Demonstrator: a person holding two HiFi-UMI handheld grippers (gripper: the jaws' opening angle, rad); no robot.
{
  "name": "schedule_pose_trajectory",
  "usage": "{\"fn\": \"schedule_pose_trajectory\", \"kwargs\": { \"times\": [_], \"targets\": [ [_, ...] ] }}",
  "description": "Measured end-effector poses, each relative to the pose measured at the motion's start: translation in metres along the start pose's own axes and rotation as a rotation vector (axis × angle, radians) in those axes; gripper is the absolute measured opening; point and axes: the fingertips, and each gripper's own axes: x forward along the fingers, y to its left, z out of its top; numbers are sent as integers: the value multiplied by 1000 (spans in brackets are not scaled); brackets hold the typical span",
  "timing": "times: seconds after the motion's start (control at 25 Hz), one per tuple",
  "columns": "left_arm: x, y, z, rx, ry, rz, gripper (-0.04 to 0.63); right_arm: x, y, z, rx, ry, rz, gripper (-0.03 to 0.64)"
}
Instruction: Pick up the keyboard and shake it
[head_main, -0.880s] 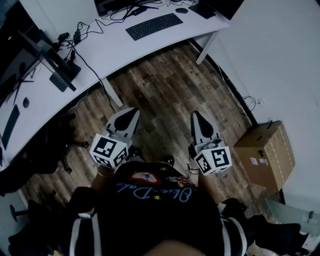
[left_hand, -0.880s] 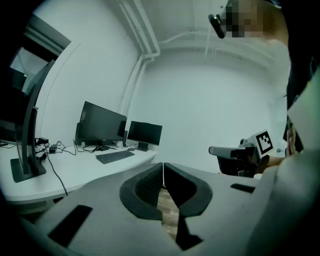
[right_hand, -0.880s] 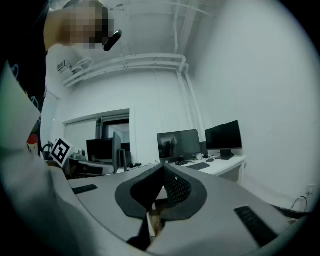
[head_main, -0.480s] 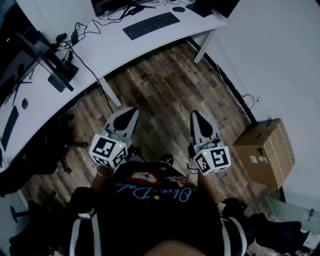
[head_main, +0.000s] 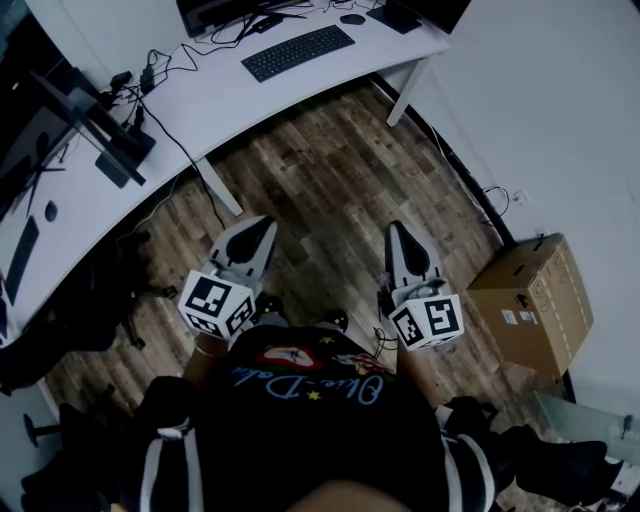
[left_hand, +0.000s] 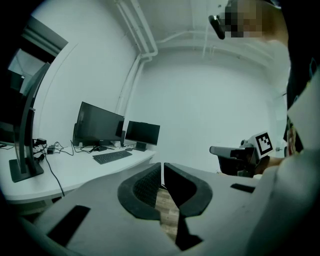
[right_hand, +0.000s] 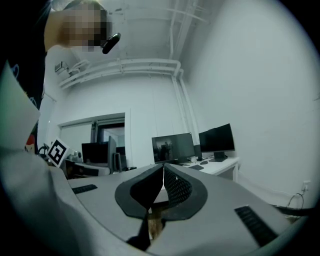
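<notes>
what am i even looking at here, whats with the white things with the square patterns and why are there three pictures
There is no robot here. A person holds a hand tool in each hand: the left tongs and the right tongs. The cubes with square patterns are part of those tools.

The top-down picture comes from a camera on the person's head, looking down past their body at the wooden floor. The other two come from small cameras riding on each tool, looking along its tips.

Both tongs are shut and hold nothing. Some way ahead stands a curved white desk with a black keyboard, a mouse and monitors on it. Nothing touches the keyboard. A cardboard box sits on the floor by the wall on the right.
</notes>
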Motion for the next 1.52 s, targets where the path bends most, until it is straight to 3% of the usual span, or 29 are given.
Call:
{"fn": "schedule_pose_trajectory", "kwargs": {
  "times": [0.4,0.56,0.68,1.2,1.52],
  "targets": [
    [9,-15,-2,-6,16,2,9,-12,-18,-4,2,23,-19,3],
    [14,-22,-3,-12,14,7,83,-17,-26,-2,1,27,-9,8],
    [20,-31,-4,-14,17,15,83,-23,-36,-1,2,34,-3,61],
    [53,-89,-20,-39,28,17,120,-70,-90,-5,3,68,-7,89],
    [64,-89,-21,-48,37,28,124,-74,-102,-10,28,70,-13,103]
  ]
}}
